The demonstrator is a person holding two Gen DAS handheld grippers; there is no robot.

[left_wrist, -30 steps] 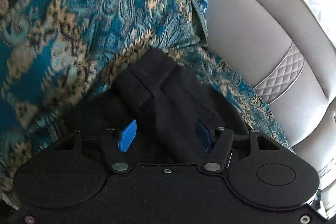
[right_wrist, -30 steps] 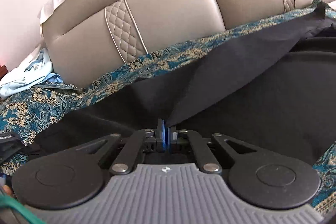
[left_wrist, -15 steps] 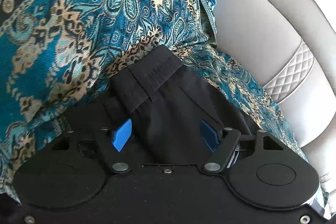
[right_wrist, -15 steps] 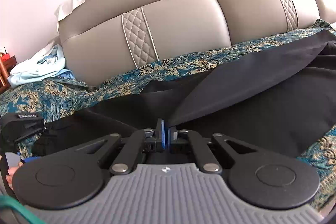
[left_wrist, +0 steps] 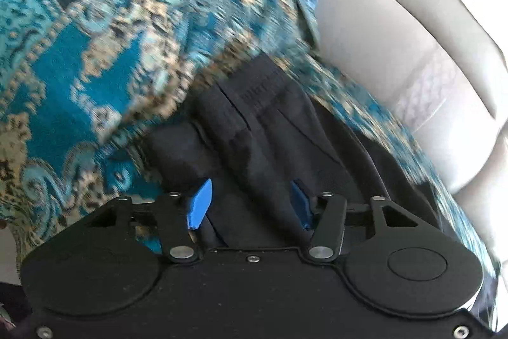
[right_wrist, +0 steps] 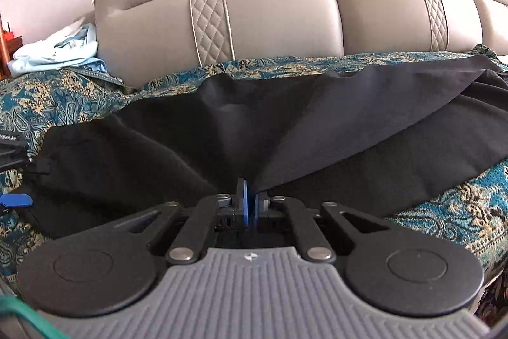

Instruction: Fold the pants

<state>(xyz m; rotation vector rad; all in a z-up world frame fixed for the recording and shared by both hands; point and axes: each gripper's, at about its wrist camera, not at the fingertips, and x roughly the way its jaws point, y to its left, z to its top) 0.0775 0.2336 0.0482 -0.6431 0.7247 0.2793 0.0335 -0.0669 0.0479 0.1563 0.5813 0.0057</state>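
Observation:
Black pants [right_wrist: 317, 129] lie spread on a bed covered in a teal and gold paisley cloth [right_wrist: 63, 97]. My right gripper [right_wrist: 250, 205] is shut on a fold of the pants' fabric, lifting a flap that stretches to the right. In the left wrist view the pants' waistband end [left_wrist: 254, 104] lies bunched in front of my left gripper [left_wrist: 250, 202]. That gripper is open, its blue pads either side of the black fabric without pinching it. The left gripper's blue pad also shows at the left edge of the right wrist view [right_wrist: 16, 200].
A padded beige leather headboard [right_wrist: 285, 8] rises behind the bed. A pile of light blue and white clothes [right_wrist: 60, 50] lies at the bed's far left corner. A wooden stand [right_wrist: 6, 46] is at the far left.
My right gripper has lifted and pulled its fold of fabric back, widening the raised flap. My left gripper has shifted over the waistband and its view is now blurred by motion.

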